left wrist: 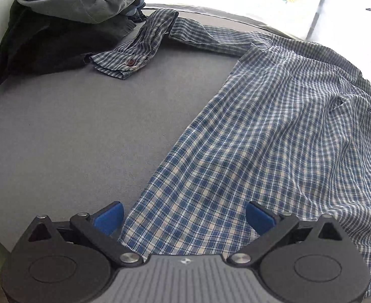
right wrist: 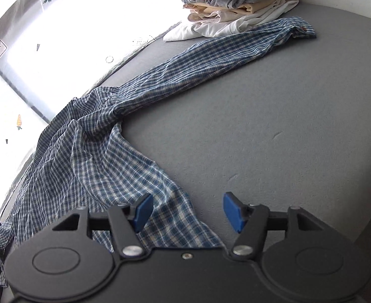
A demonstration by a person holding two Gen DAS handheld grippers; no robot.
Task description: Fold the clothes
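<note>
Shirt [left wrist: 273, 131] lies spread under 2 seemingly open grippers.

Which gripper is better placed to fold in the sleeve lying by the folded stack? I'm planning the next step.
Right, probably. The right gripper is open, facing along that sleeve towards the folded stack. The left gripper faces the opposite sleeve.

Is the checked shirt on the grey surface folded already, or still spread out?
Spread out: the checked shirt lies open, its sleeve stretched across the grey surface.
</note>
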